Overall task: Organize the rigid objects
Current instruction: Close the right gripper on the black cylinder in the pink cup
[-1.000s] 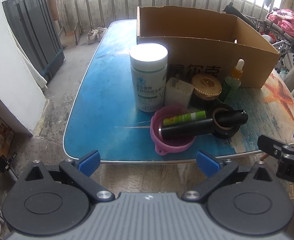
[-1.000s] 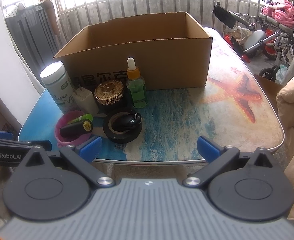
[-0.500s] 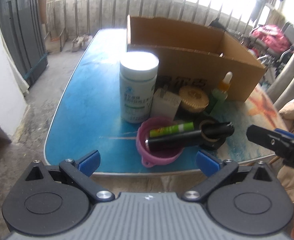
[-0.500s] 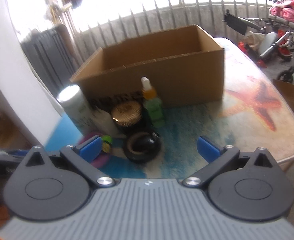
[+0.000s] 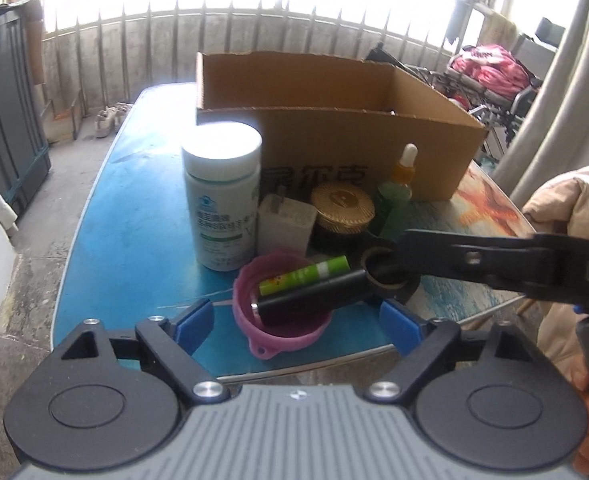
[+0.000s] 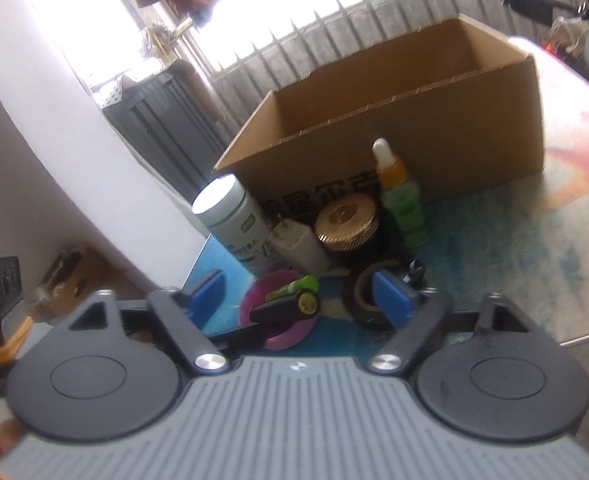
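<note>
At the table's near edge a pink bowl (image 5: 282, 332) holds a black cylinder (image 5: 310, 298) and a green tube (image 5: 306, 274). Behind stand a white bottle (image 5: 222, 196), white charger (image 5: 284, 224), gold-lidded jar (image 5: 342, 208) and green dropper bottle (image 5: 398, 188). A black tape roll (image 5: 386, 280) lies to the right of the bowl. My left gripper (image 5: 297, 322) is closing, its pads either side of the bowl and clear of it. My right gripper (image 6: 300, 296) is closing too. The bowl (image 6: 282, 332) and cylinder (image 6: 290, 306) lie between its pads, untouched. Its right pad overlaps the tape roll (image 6: 358, 300).
An open cardboard box (image 5: 334, 136) stands behind the pile on the blue table (image 5: 134, 240). Right of it the tabletop carries a starfish print. A person's beige sleeve (image 5: 566, 200) is at the right edge. A dark cabinet and railing stand beyond the table.
Both grippers have tipped and closed in on the pile. The right gripper has swung in from the right over the tape roll. Both pairs of pads stand narrower than before.
</note>
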